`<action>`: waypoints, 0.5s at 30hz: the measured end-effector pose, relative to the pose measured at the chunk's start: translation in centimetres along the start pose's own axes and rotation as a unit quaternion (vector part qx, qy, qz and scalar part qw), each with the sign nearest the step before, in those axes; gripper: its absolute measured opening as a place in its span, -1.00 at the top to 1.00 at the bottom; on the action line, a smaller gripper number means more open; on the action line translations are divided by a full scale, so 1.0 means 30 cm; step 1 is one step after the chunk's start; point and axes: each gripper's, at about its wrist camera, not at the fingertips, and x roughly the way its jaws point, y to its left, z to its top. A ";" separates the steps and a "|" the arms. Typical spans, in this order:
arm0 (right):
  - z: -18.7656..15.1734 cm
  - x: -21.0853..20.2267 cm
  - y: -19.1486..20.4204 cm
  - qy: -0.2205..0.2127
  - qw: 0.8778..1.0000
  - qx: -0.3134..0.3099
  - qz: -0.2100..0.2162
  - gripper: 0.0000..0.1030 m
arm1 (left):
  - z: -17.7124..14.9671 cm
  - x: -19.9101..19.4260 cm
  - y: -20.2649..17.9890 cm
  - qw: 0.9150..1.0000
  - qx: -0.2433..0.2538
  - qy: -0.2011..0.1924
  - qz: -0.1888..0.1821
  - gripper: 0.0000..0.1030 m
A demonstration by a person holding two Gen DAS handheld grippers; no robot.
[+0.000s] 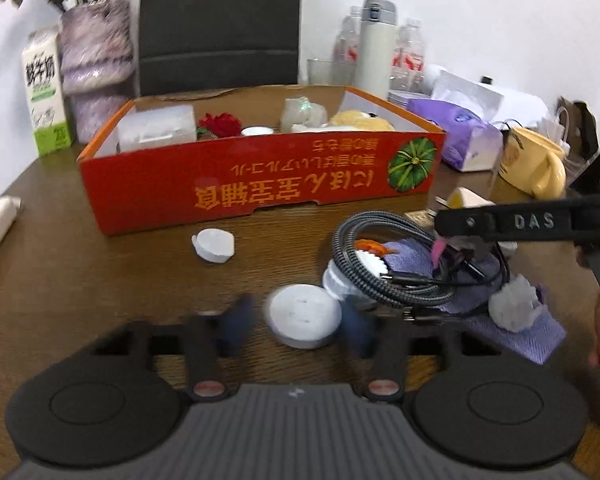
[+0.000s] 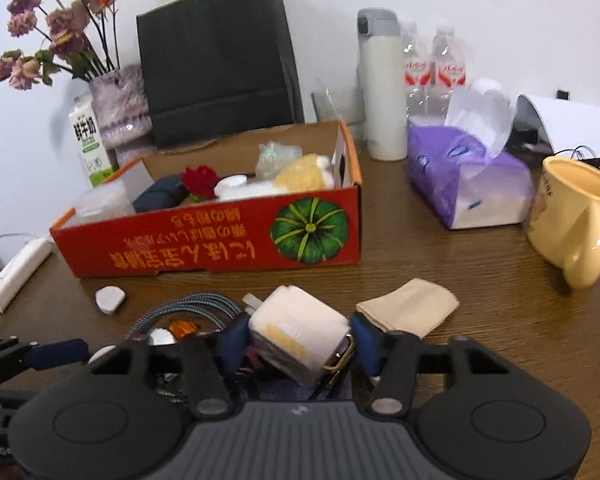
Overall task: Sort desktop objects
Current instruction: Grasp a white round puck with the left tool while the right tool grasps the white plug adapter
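The red cardboard box with a pumpkin print (image 2: 220, 236) is sitting open near the back of the brown wooden table (image 2: 480, 312), holding a red fabric flower (image 2: 199, 181), a yellow plush toy (image 2: 302, 178), a clear plastic case (image 1: 156, 128) and a white lid (image 1: 257, 131). The right gripper (image 2: 298, 338) is grasping a white charger block (image 2: 298, 334) in front of the box. The left gripper (image 1: 296, 320) is straddling a white round disc (image 1: 303, 314), fingers blurred and parted, contact unclear. Bare tabletop is lying left of the coiled braided cable (image 1: 384, 264)
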 end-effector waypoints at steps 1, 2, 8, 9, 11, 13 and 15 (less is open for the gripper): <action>-0.001 -0.011 0.003 -0.007 1.000 0.001 0.001 0.01 | 0.001 -0.004 0.001 1.000 -0.001 0.004 -0.003 0.23; -0.001 -0.027 0.009 -0.017 1.000 0.000 0.003 0.02 | 0.003 -0.007 0.005 1.000 -0.005 0.006 -0.007 0.23; 0.006 -0.198 0.060 -0.073 0.997 -0.014 0.025 0.03 | -0.037 -0.114 0.012 0.999 -0.020 -0.002 0.027 0.23; -0.003 -0.225 0.072 -0.073 0.997 -0.020 0.032 0.03 | -0.049 -0.145 0.017 0.999 -0.030 -0.002 0.028 0.23; -0.032 -0.274 0.091 -0.075 0.996 -0.025 0.044 0.03 | -0.078 -0.210 0.024 0.999 -0.046 -0.005 0.026 0.23; -0.072 -0.328 0.112 -0.077 0.995 -0.025 0.062 0.05 | -0.110 -0.269 0.021 0.998 -0.051 -0.007 0.031 0.23; -0.111 -0.376 0.132 -0.068 0.993 -0.026 0.088 0.07 | -0.142 -0.321 0.014 0.998 -0.053 -0.004 0.033 0.23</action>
